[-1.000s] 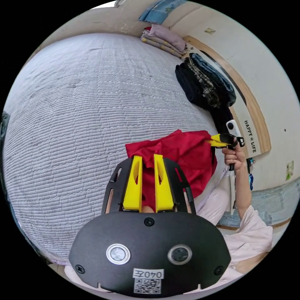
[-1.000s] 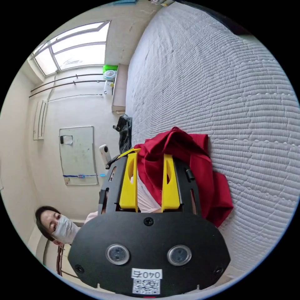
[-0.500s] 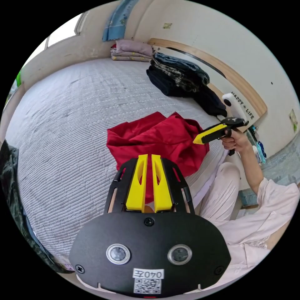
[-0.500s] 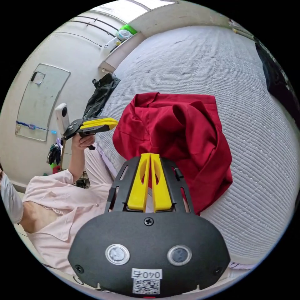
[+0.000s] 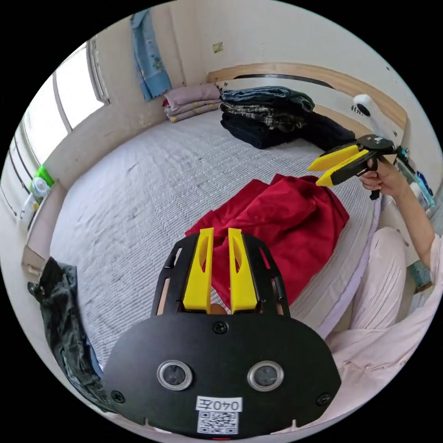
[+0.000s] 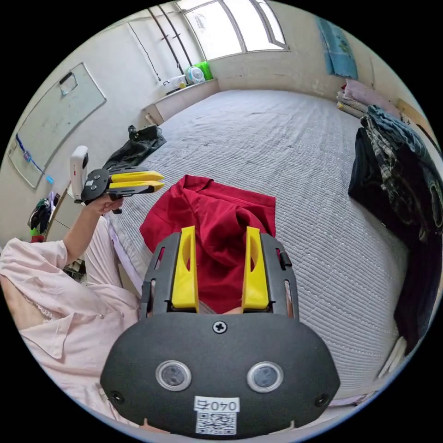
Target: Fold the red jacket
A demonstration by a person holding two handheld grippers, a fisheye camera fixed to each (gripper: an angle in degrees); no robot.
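Note:
The red jacket lies crumpled in a heap on the grey quilted bed, close to the edge where the person sits. My left gripper hovers above the jacket's near side, its yellow jaws a narrow gap apart with nothing between them. In the right gripper view, the left gripper is held in a hand beside the jacket, clear of the cloth. My right gripper is wide open over the jacket and empty. In the left gripper view, the right gripper hangs just past the jacket's far corner.
A stack of dark folded clothes sits by the wooden headboard. Folded pink bedding lies in the corner. A dark garment hangs over the bed's edge. The person's pink sleeve and lap are beside the bed.
Both grippers have drawn back and up from the jacket, and both views have swung. The right gripper has gone from shut to wide open. The left jaws have parted slightly.

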